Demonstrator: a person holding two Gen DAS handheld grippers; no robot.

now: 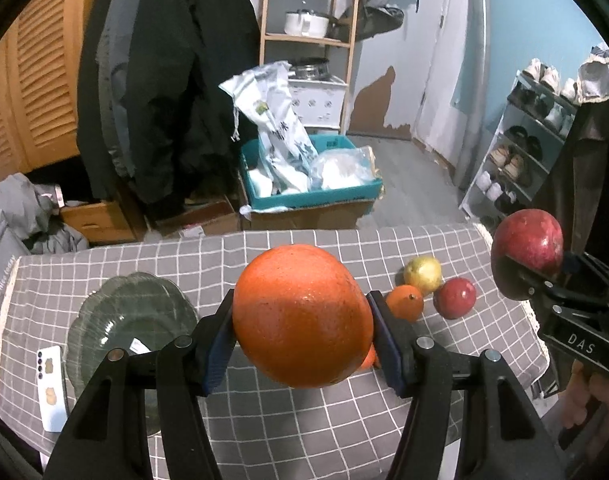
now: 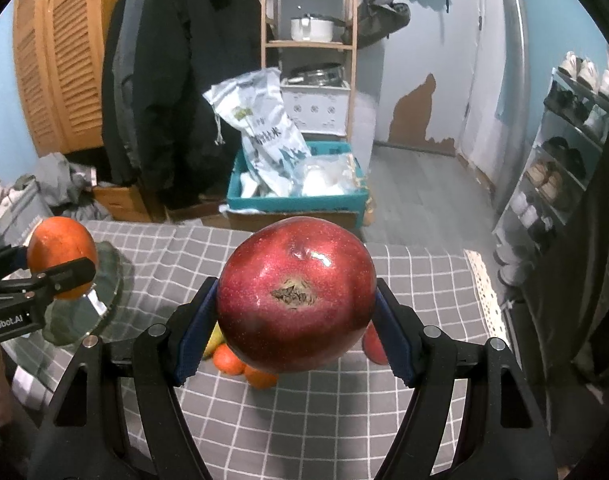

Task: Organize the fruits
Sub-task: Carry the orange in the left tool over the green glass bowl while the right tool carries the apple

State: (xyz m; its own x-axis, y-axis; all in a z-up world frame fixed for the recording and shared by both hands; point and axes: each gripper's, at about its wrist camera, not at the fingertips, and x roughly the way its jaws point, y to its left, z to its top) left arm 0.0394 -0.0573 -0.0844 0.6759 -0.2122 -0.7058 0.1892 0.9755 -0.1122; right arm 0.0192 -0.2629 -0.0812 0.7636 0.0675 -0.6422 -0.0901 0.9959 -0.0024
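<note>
Starting at the left of the desk [image 1: 264, 432], which wears a grey cloth checked in white, a white phone [image 1: 50, 384] lies face down at the near edge, touching the rim of a clear scalloped glass plate [image 1: 132, 316] just to its right. Right of the plate, the left tongs [image 1: 300, 340] are clenched on a large orange [image 1: 302, 314] — the blue pads [image 1: 220, 348] press its two sides, and the fruit hangs in the air above the cloth. Behind and below it a sliver of another orange fruit [image 1: 369, 358] peeks out, too hidden to make out more. Farther right, a loose cluster rests on the cloth: a small orange [image 1: 404, 302], a yellow-green fruit [image 1: 423, 275] just behind it, and a small red apple [image 1: 455, 298] beside both, the three close together or touching. At the far right the right tongs [image 2: 296, 316] are clenched on a big red apple [image 2: 296, 296], held clear of the desk above that cluster, its dried blossom end turned toward the camera. In the right wrist view the left tongs and their orange show at the left edge, raised over the glass plate. Beyond the desk, on the floor, a teal crate [image 1: 304, 196] holds white bags.
</note>
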